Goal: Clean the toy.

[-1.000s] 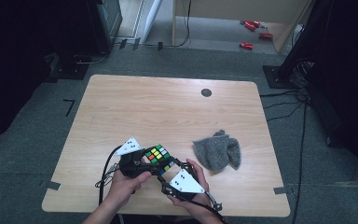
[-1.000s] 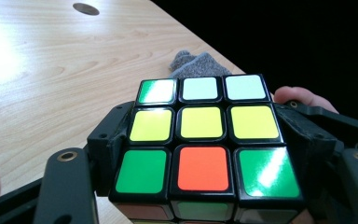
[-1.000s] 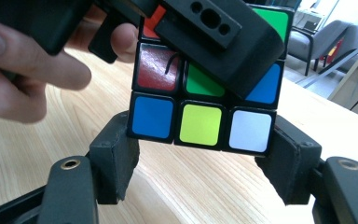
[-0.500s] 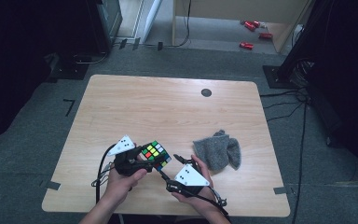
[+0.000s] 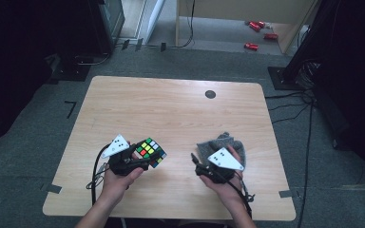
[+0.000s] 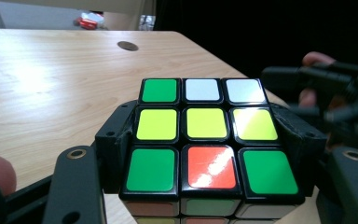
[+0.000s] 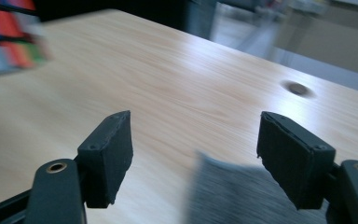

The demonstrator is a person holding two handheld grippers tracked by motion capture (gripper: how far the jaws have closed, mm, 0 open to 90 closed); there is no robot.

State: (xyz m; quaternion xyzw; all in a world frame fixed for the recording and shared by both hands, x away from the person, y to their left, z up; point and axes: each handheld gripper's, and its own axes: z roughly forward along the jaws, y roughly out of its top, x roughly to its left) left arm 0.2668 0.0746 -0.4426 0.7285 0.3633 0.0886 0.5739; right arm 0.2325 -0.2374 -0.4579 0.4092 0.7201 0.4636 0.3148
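Here, in the left gripper view, the left gripper (image 6: 205, 154) has its black fingers (image 6: 116, 140) pressed against the two opposite sides of a puzzle cube (image 6: 205, 135), pinching it at the centre of the frame. The cube's top face shows green, white and white squares in the far row, three yellow squares in the middle row, and green, red and green squares in the near row. In the high view the same cube (image 5: 150, 152) lies left of centre in the lower half of the frame, at the tip of the left gripper (image 5: 140, 159), which a hand (image 5: 116, 183) holds from the lower edge; whether the cube rests on the table or is lifted just off it cannot be told.

In the right gripper view, the right gripper (image 7: 193, 154) has its fingers (image 7: 107, 149) spread wide, with nothing between them. A grey cloth (image 7: 242, 196), blurred, lies below them at the lower centre of the frame, and the cube appears as a blur (image 7: 9, 37) at the upper left. In the high view the right gripper (image 5: 199, 166) sits right of centre in the lower half, well apart from the cube, with the cloth (image 5: 223, 141) just beyond and partly under it.

The wooden table (image 5: 171, 109) carries a dark round spot (image 5: 210, 94) near its far edge.
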